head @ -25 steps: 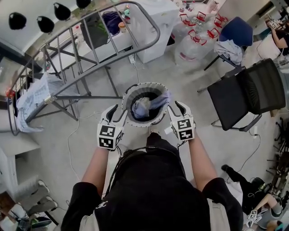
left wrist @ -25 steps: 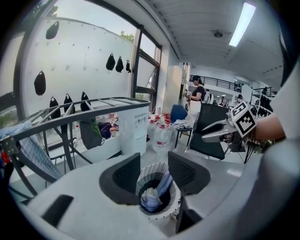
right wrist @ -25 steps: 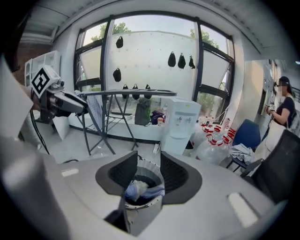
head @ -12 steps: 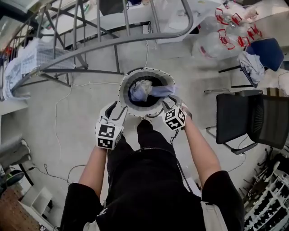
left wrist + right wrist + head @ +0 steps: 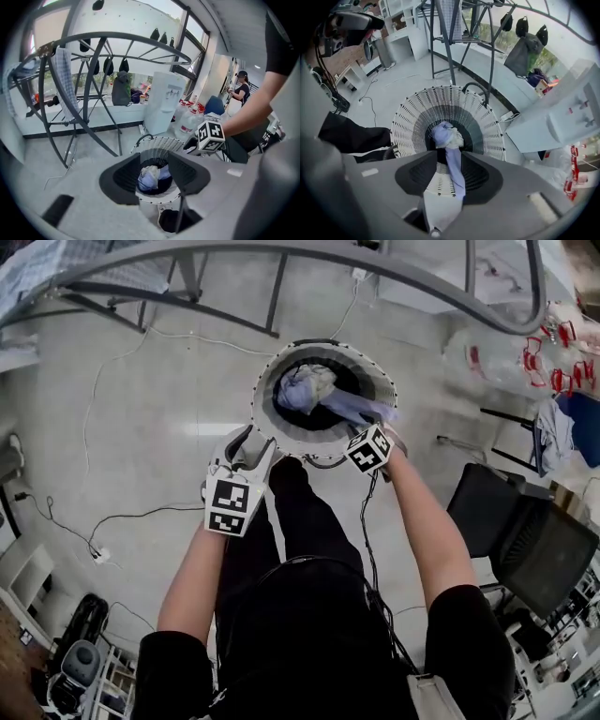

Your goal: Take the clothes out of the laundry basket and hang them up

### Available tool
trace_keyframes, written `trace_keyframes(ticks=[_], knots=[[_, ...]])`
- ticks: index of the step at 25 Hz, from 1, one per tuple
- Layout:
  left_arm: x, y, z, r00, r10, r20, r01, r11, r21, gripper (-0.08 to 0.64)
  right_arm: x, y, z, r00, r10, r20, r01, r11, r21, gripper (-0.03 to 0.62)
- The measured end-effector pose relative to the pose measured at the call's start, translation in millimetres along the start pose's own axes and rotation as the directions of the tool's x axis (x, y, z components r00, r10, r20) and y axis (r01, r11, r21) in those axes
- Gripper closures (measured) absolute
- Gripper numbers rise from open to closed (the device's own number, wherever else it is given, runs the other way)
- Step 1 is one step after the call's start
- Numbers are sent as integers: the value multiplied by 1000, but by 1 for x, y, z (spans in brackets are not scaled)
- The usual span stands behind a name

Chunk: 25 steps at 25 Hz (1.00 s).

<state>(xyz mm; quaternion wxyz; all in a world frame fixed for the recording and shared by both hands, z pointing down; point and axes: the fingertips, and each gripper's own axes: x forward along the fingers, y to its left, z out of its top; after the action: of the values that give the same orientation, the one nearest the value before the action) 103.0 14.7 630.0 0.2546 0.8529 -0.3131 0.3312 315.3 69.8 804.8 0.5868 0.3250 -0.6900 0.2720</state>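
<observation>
A round white mesh laundry basket (image 5: pixel 265 418) stands on the floor in front of me, holding a bundle of pale clothes (image 5: pixel 305 385). A lavender garment (image 5: pixel 361 409) stretches from that bundle over the basket's right rim into my right gripper (image 5: pixel 380 427). In the right gripper view the garment (image 5: pixel 452 159) runs between the jaws of the right gripper (image 5: pixel 452 176), which are opening while still around it. My left gripper (image 5: pixel 251 442) hangs at the basket's near-left rim, open, with nothing between its jaws (image 5: pixel 159 171).
A grey metal drying rack (image 5: pixel 281 259) arches across the floor beyond the basket, with a checked cloth (image 5: pixel 63 75) hanging on it. A black chair (image 5: pixel 525 531) is at the right, water bottles (image 5: pixel 553 352) behind it. Cables (image 5: pixel 122 517) lie on the floor at the left.
My right gripper has moved in over the basket's right rim and drawn the lavender garment out across it. The left gripper stays by the near-left rim.
</observation>
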Motion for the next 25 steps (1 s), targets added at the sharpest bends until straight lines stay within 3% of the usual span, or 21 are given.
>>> trace_keyframes(ticks=[8,13,19,25], knots=[[67,37,-77,999,16,-29,-18,997,-77,367,104,2,-14,992,-3,-126,-11,994,-106,391],[102,44,-111,999,7,-40,-12,992,-127,367,156,-9,-29,975,-18,-221,-4,995,-98,355],[129,48,-136,999,-15,-47,8,989,-147,368,210,-29,-47,939,-101,-329,38,981,-192,314],[144,48,-147,998,-41,-57,32,988,-153,370,243,-44,-78,871,-129,-474,29,977,-211,249]])
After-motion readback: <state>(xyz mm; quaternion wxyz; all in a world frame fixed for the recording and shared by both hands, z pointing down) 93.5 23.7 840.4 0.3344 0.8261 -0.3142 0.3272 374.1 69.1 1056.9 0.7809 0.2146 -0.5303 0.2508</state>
